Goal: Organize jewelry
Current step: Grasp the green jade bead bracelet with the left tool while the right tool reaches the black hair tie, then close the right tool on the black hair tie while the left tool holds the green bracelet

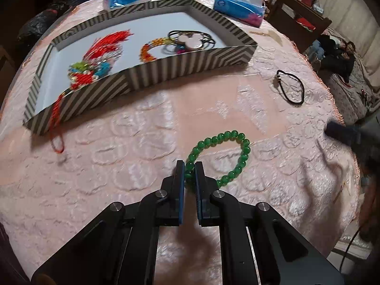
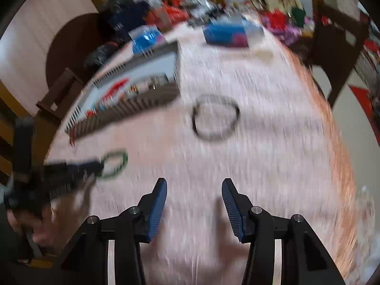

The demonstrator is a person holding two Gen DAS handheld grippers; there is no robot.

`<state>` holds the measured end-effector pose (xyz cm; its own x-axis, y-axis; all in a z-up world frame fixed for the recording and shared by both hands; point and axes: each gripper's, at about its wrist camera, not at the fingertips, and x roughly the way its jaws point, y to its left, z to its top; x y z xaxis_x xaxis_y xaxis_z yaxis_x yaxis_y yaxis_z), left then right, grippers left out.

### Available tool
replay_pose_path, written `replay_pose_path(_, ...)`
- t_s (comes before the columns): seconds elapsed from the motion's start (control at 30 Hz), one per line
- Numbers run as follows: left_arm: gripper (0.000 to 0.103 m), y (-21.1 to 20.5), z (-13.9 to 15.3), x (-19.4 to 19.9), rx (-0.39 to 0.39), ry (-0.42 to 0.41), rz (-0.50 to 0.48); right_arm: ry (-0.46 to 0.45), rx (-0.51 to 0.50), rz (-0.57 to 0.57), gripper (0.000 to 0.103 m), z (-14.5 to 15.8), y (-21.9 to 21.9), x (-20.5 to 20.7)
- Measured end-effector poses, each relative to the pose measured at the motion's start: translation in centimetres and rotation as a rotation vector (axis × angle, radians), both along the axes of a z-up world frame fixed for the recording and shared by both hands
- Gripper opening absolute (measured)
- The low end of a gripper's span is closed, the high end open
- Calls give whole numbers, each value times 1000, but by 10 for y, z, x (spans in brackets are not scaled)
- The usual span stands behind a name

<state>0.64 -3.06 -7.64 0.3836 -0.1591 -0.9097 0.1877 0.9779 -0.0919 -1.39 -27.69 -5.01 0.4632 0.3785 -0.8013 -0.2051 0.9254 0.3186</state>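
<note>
A green bead bracelet [image 1: 223, 159] lies on the pink tablecloth, and my left gripper [image 1: 189, 166] is shut on its near-left beads. The striped box [image 1: 190, 66] behind it holds a red tassel ornament [image 1: 99, 54], an orange bead bracelet [image 1: 148, 51], black hair ties and a white mouse-shaped piece [image 1: 191, 40]. A black hair tie [image 1: 291, 86] lies on the cloth to the right of the box. My right gripper [image 2: 194, 185] is open and empty above the cloth, with the hair tie [image 2: 215, 117] ahead of it. The right wrist view is blurred; it shows the green bracelet [image 2: 115, 163] in the left gripper at left.
Blue tissue packs [image 1: 237, 6] and assorted clutter sit at the far end of the table. A red cord [image 1: 58, 140] hangs over the box's front left wall onto the cloth. A wooden chair [image 1: 299, 16] stands to the right of the table. The table edge curves at right.
</note>
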Motion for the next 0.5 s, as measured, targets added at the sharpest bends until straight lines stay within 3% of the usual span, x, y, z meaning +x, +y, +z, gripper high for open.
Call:
replay_pose_path(0.17,7,12,1,1,11,6,16,-59,58,28,39,13,13,49)
replay_pose_path(0.37,7,18,1,4,15,10,5,-22,31,42,30,-2,25,86)
replay_pose_path(0.5,7,19,2,6,11,9,-7,18,-17,59,29,-18,28,93)
